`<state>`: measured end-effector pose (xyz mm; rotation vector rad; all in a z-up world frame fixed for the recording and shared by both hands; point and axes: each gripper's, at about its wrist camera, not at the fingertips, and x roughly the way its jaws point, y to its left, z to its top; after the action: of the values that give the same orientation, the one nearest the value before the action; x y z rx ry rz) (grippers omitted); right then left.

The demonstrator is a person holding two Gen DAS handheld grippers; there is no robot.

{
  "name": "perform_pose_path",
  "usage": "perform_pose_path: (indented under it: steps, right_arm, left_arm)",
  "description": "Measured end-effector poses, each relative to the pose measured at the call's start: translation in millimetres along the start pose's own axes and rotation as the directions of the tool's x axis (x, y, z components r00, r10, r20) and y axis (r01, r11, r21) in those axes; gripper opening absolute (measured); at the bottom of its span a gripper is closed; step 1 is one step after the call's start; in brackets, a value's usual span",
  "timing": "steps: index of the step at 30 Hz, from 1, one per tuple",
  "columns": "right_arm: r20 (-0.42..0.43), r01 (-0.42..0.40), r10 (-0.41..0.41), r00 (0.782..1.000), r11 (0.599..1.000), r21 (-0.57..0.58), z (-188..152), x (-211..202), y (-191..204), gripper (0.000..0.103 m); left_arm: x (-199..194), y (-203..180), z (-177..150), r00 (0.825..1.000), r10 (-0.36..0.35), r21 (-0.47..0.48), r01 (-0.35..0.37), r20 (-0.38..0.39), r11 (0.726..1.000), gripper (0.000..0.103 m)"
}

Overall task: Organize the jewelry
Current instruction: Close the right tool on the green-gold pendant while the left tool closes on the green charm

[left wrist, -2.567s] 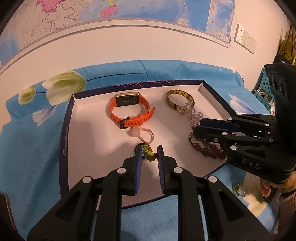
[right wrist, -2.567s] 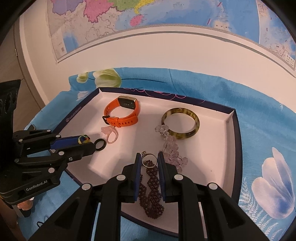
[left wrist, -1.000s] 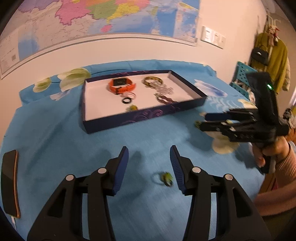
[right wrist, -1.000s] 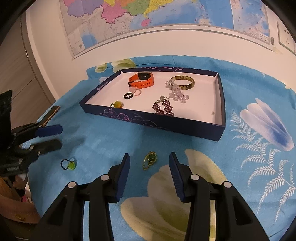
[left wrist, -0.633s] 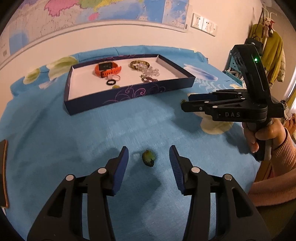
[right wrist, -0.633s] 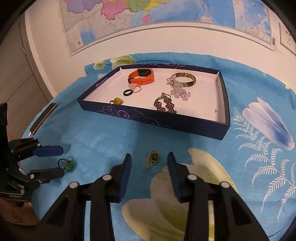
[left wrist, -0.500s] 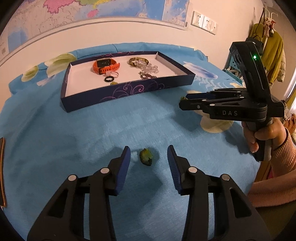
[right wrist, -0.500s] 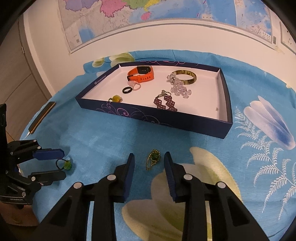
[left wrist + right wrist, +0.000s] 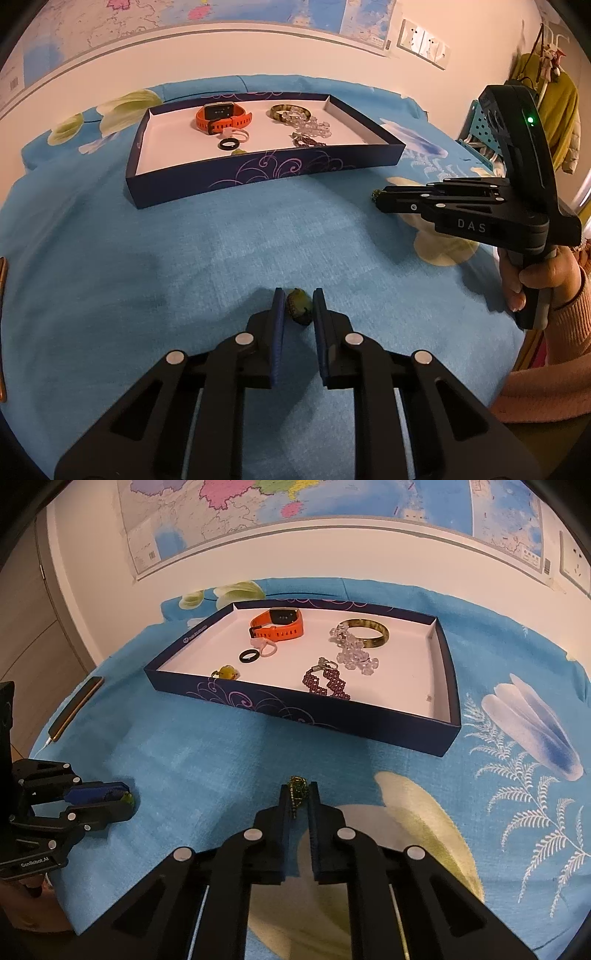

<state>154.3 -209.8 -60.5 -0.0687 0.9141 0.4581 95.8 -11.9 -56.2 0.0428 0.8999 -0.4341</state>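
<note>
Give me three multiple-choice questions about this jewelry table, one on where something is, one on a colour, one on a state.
1. Where is the green ring?
A. In the tray
B. On the blue cloth, outside the tray
C. On the phone

2. What colour is the watch?
A. Black
B. Orange
C. White

3. How is the watch strap?
A. Fastened in a loop
B. Lying flat and open
C. Missing

Answers:
1 B: the ring sits on the cloth well in front of the tray. The jaws of the left gripper are closing with the ring between them, as are those of the right gripper around the pendant.
2 B: its band is bright orange against the tray's white floor.
3 A: the band forms a closed ring that stands on edge.
</note>
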Motion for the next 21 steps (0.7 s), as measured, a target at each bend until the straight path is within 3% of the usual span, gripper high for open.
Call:
perform_pose_path:
  steps: [21]
  right_arm:
    - [0.122,-0.096,0.09,0.988,0.995,0.042,2.9,-36.8,-4.6,0.006]
  left_arm:
    - [-13.8,3.1,20.9,0.997,0.015,-0.024,-0.013,0.082,1.0,0.016]
